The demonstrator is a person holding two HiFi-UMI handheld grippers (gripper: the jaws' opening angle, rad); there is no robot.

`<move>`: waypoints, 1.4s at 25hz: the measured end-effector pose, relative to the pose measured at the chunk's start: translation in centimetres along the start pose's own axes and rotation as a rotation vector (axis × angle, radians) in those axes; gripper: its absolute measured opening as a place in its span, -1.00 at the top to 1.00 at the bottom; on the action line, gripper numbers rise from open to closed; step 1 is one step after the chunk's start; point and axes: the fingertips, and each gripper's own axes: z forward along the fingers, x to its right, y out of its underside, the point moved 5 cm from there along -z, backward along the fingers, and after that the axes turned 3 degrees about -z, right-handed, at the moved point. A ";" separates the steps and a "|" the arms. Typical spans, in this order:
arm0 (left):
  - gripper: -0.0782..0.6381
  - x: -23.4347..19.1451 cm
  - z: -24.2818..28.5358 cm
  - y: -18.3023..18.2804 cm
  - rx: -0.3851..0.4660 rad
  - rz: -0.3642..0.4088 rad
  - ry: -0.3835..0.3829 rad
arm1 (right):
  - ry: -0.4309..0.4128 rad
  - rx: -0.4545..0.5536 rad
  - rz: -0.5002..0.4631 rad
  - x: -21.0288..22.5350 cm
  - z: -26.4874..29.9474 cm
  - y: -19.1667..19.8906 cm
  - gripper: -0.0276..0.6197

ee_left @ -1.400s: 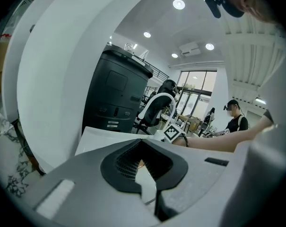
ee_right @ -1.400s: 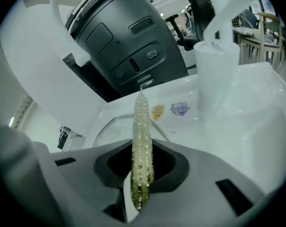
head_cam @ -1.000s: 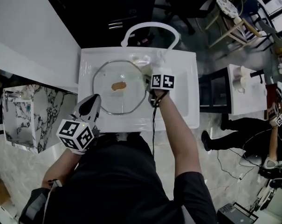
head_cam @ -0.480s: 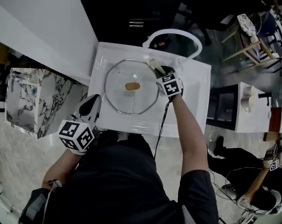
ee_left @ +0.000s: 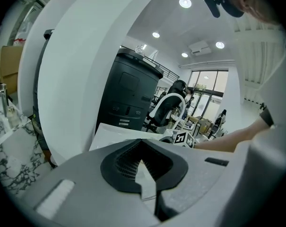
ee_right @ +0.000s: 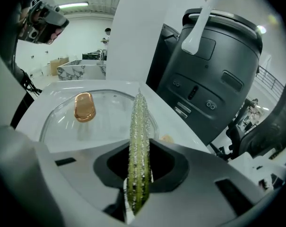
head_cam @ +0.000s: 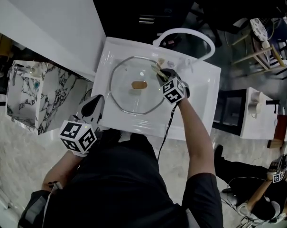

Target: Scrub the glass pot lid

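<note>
Glass pot lid point(head_cam: 126, 96) scrubbing falls to the right gripper point(ee_right: 139, 176), whose jaws pinch a green scouring pad point(ee_right: 139, 136) edge-on so its tip reaches the lid's rim. The left gripper point(ee_left: 150, 188), jaws closed on nothing, hangs off the near edge of the white basin point(head_cam: 200, 96), probably because the lid lies flat there and needs no steadying. The right gripper view shows the pad's nubbly face and the amber knob point(ee_right: 84, 107) close up; only the head view shows both grippers and the lid centred in the basin.

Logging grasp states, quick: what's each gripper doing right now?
Left gripper: shut, nothing held.
Right gripper: shut on the green sponge.
</note>
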 end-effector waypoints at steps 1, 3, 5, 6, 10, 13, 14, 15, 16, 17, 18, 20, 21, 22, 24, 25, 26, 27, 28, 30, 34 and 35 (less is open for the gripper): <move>0.78 0.2 0.2 0.0 -0.005 0.004 0.009 | -0.001 0.006 -0.002 -0.3 -0.2 0.0 0.71; 0.78 0.7 0.7 0.0 -0.015 0.014 0.026 | -0.009 0.015 -0.013 -1.1 -0.7 0.1 0.71; 0.78 1.3 1.3 0.0 -0.026 0.027 0.046 | -0.015 0.023 -0.021 -1.8 -1.2 0.3 0.71; 0.78 1.6 1.5 0.0 -0.030 0.033 0.057 | -0.018 0.027 -0.023 -2.3 -1.4 0.4 0.71; 0.78 2.6 2.3 0.0 -0.045 0.052 0.094 | -0.026 0.036 -0.037 -4.0 -2.3 0.7 0.71; 0.78 3.2 2.8 -0.1 -0.053 0.062 0.116 | -0.029 0.040 -0.043 -5.0 -2.8 1.0 0.71; 0.78 3.4 2.9 -0.1 -0.055 0.065 0.121 | -0.031 0.042 -0.040 -5.4 -3.0 1.1 0.71; 0.78 3.5 3.0 -0.1 -0.057 0.067 0.126 | -0.034 0.045 -0.033 -5.7 -3.2 1.2 0.71; 0.78 3.7 3.1 -0.1 -0.059 0.069 0.132 | -0.037 0.047 -0.026 -6.0 -3.4 1.3 0.71; 0.78 3.8 3.2 -0.1 -0.061 0.071 0.137 | -0.039 0.049 -0.020 -6.3 -3.6 1.5 0.71; 0.78 4.0 3.3 0.0 -0.063 0.072 0.142 | -0.040 0.049 -0.015 -6.6 -3.8 1.5 0.71; 0.78 4.3 3.5 0.0 -0.068 0.070 0.153 | -0.041 0.050 -0.013 -7.2 -4.1 1.7 0.71; 0.78 4.4 3.6 0.1 -0.071 0.068 0.158 | -0.041 0.050 -0.016 -7.5 -4.2 1.8 0.71; 0.78 4.6 3.7 0.1 -0.073 0.067 0.163 | -0.041 0.051 -0.020 -7.9 -4.4 1.8 0.71; 0.78 4.9 3.9 0.1 -0.077 0.069 0.173 | -0.039 0.056 -0.030 -8.6 -4.7 1.8 0.71; 0.78 5.1 3.9 0.2 -0.079 0.070 0.177 | -0.036 0.058 -0.034 -9.0 -4.8 1.8 0.71; 0.78 5.2 4.0 0.3 -0.081 0.071 0.181 | -0.033 0.059 -0.037 -9.3 -5.0 1.8 0.71; 0.78 5.3 4.0 0.3 -0.083 0.071 0.184 | -0.031 0.061 -0.039 -9.7 -5.1 1.9 0.71; 0.78 5.3 4.1 0.5 -0.085 0.071 0.186 | -0.031 0.062 -0.040 -10.1 -5.2 2.0 0.71; 0.78 5.3 4.2 0.6 -0.088 0.071 0.189 | -0.040 0.064 -0.051 -11.0 -5.5 2.1 0.71; 0.78 5.3 4.3 0.7 -0.093 0.068 0.192 | -0.078 0.067 -0.120 -13.2 -6.0 1.9 0.71; 0.78 5.4 4.3 0.7 -0.093 0.067 0.194 | -0.089 0.069 -0.138 -13.7 -6.2 1.9 0.71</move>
